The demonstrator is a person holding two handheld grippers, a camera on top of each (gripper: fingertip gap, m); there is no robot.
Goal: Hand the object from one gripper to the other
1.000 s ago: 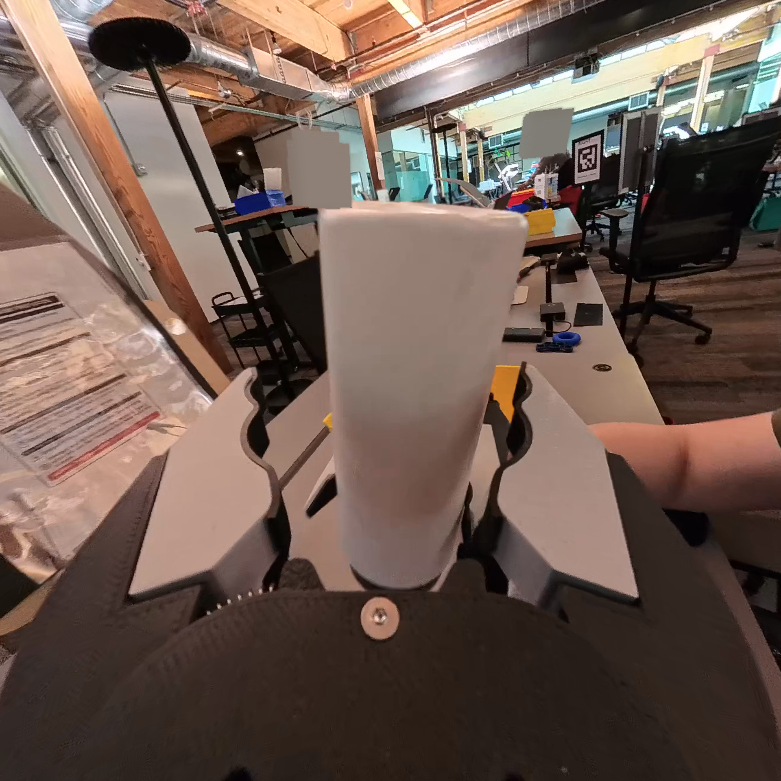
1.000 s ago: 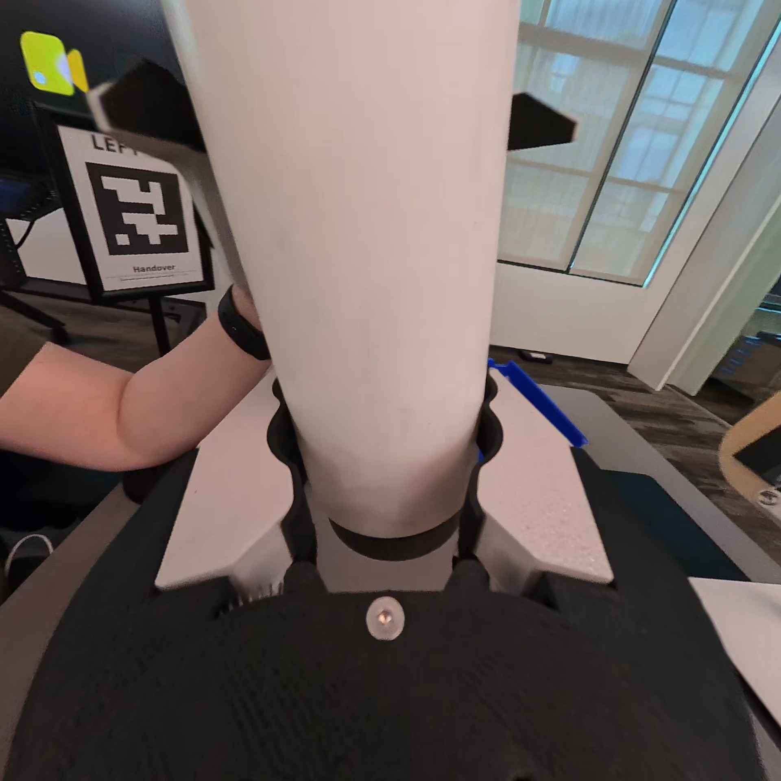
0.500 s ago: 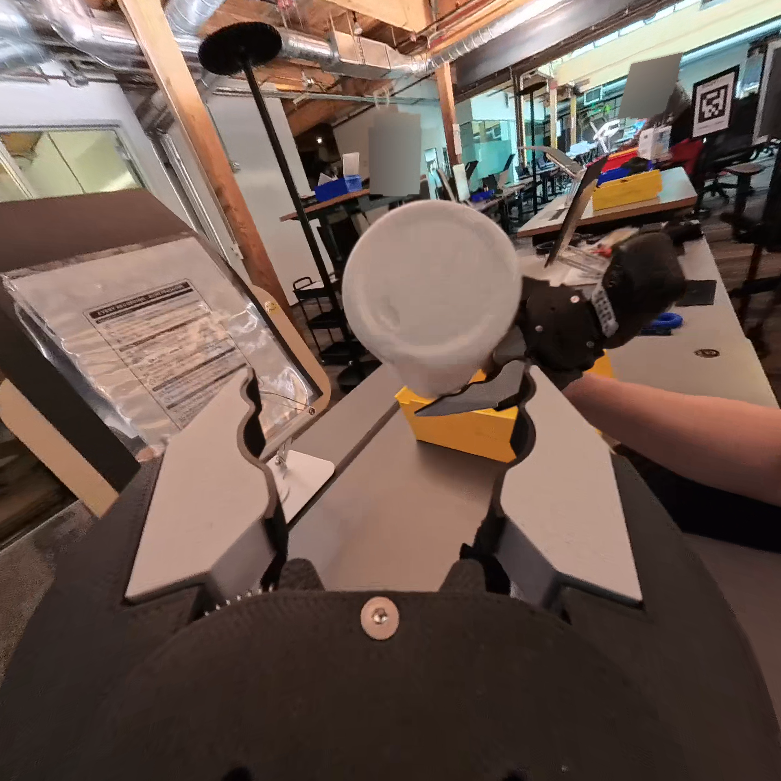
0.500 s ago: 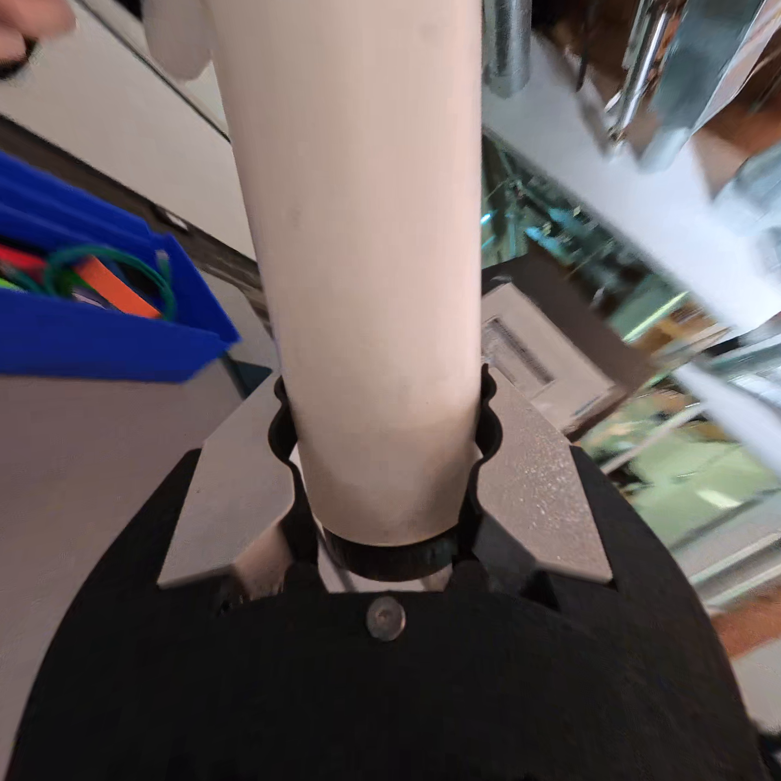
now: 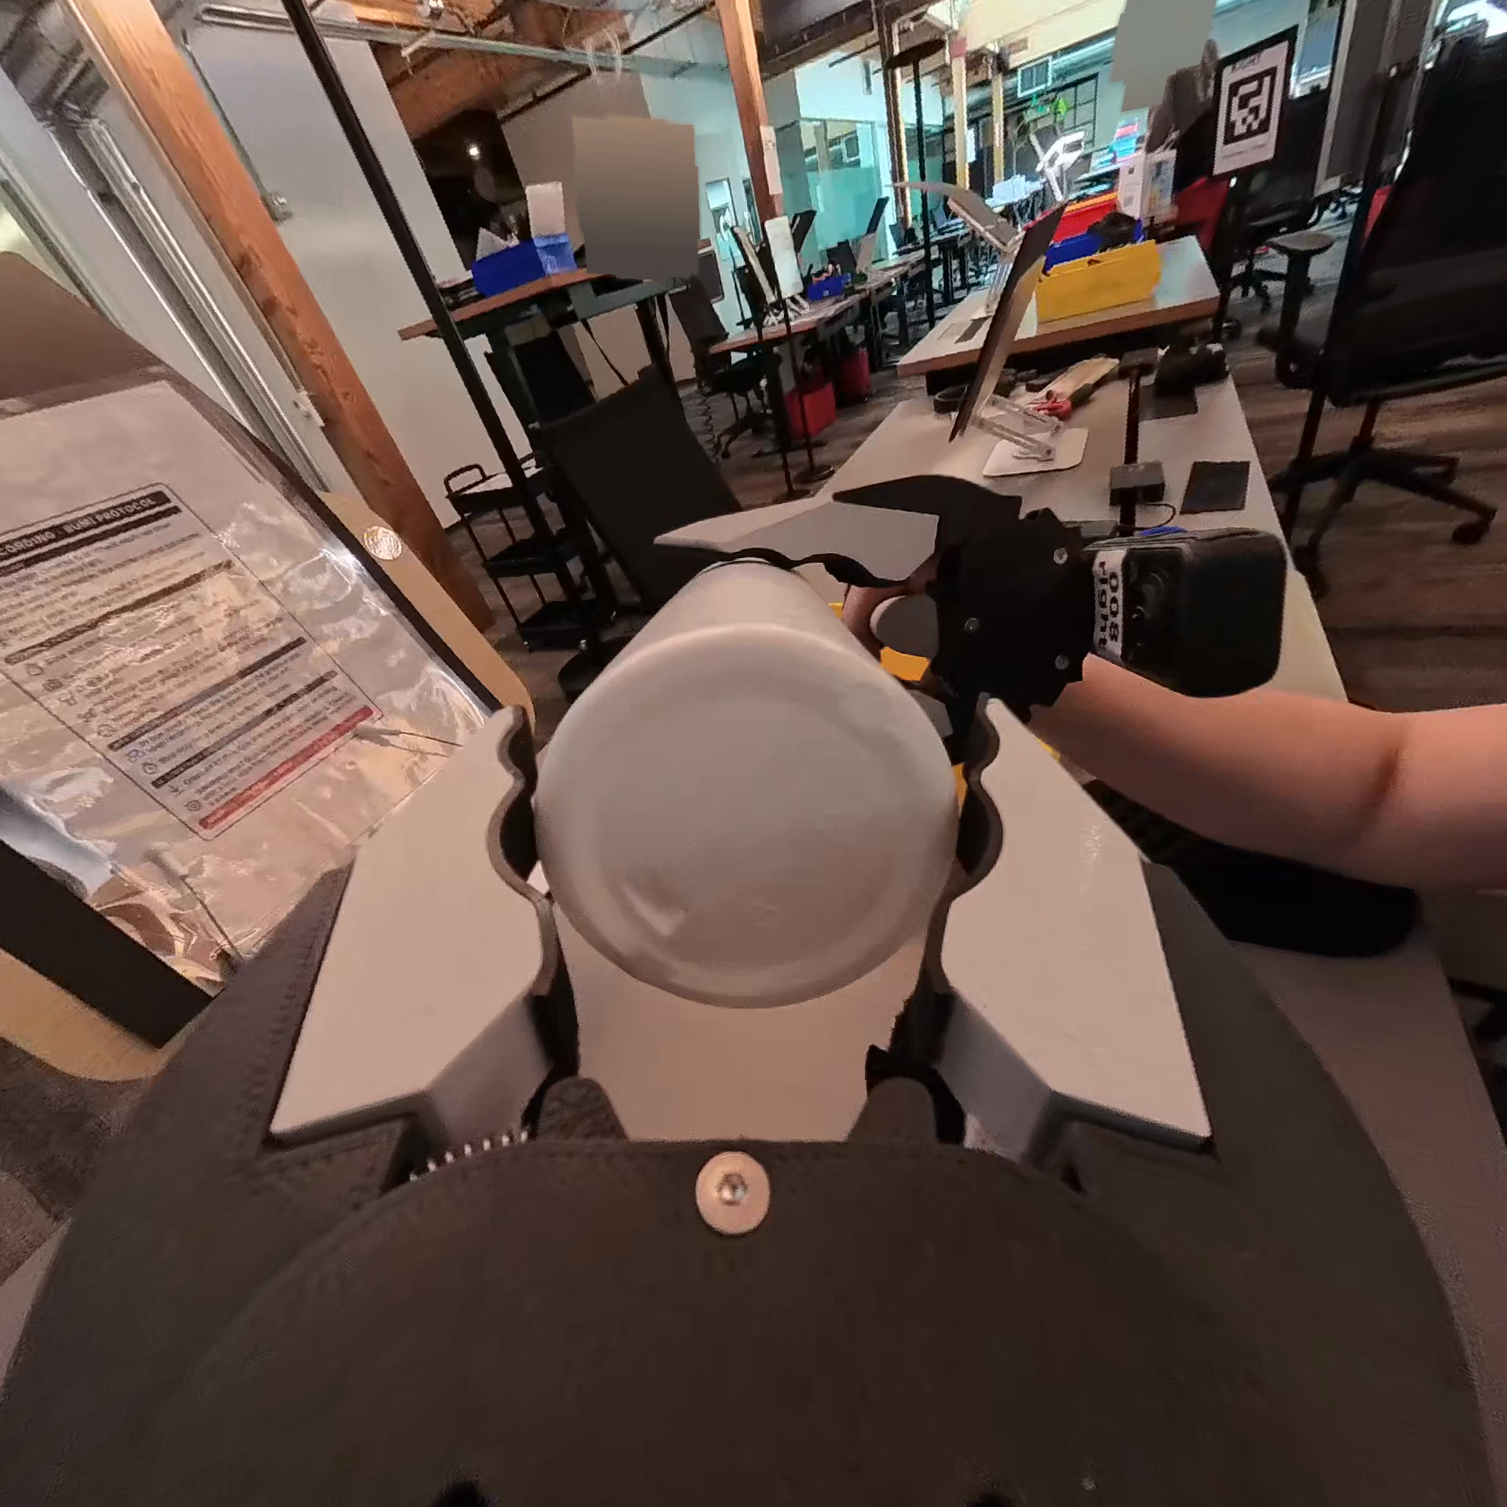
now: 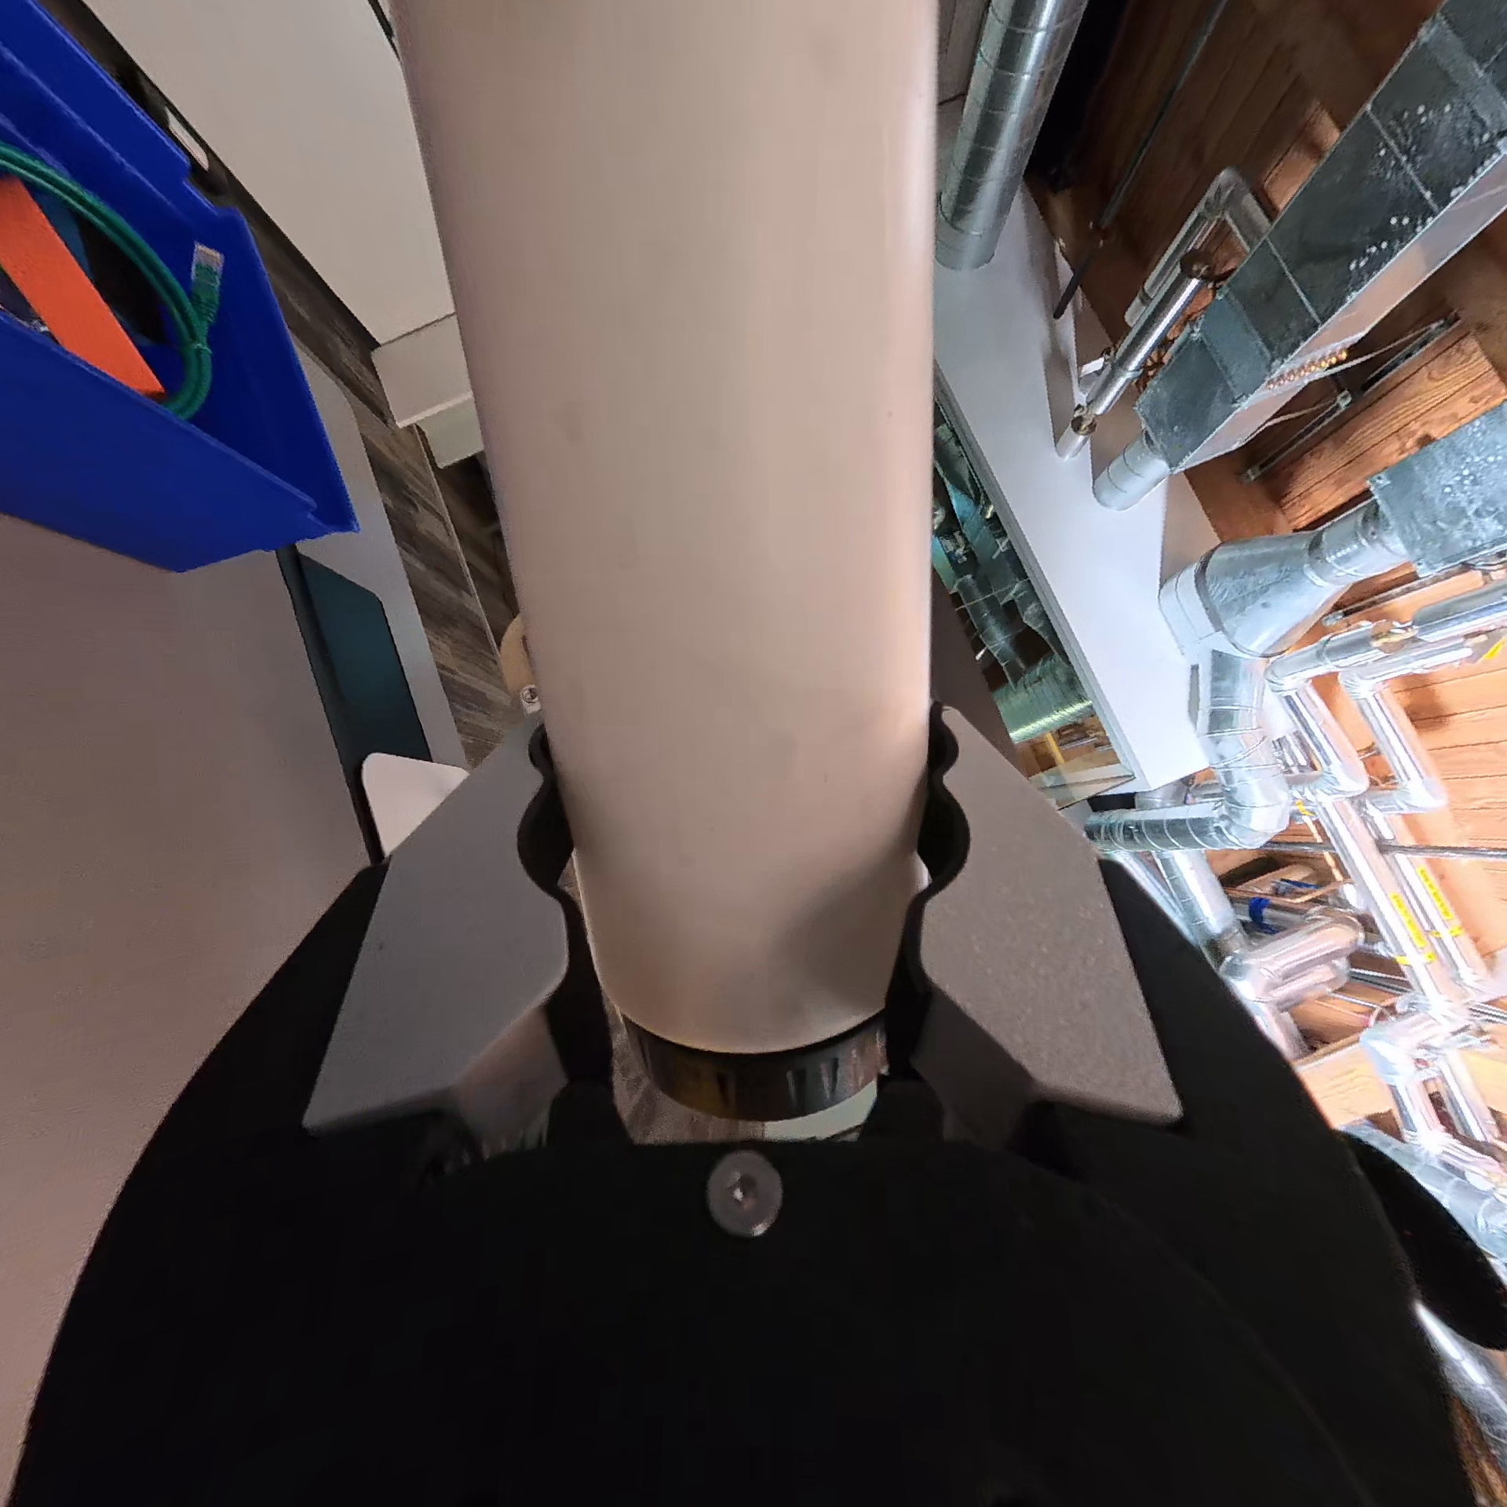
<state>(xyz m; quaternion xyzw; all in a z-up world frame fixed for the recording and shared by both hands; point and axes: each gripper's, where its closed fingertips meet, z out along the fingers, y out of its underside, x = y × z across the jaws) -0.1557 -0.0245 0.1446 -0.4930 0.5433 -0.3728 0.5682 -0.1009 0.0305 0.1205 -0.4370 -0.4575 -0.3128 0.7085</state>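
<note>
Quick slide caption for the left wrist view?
Right gripper holds the white bottle, its base between the open left gripper fingers.

Matt white bottle (image 5: 744, 824) fills my left wrist view, its flat end smooth with a faint sheen low down. In the right wrist view the same matt body ends in a glossy dark cap band (image 6: 754, 1075). My finger plates (image 6: 1036, 921) look like grainy grey metal; the housing below is rough, ridged black plastic with a bright metal screw (image 5: 731, 1191). Upper left of the right view: glossy blue plastic bin (image 6: 155, 481). Right side: shiny metal ducts (image 6: 1272, 587) against bare wood.
</note>
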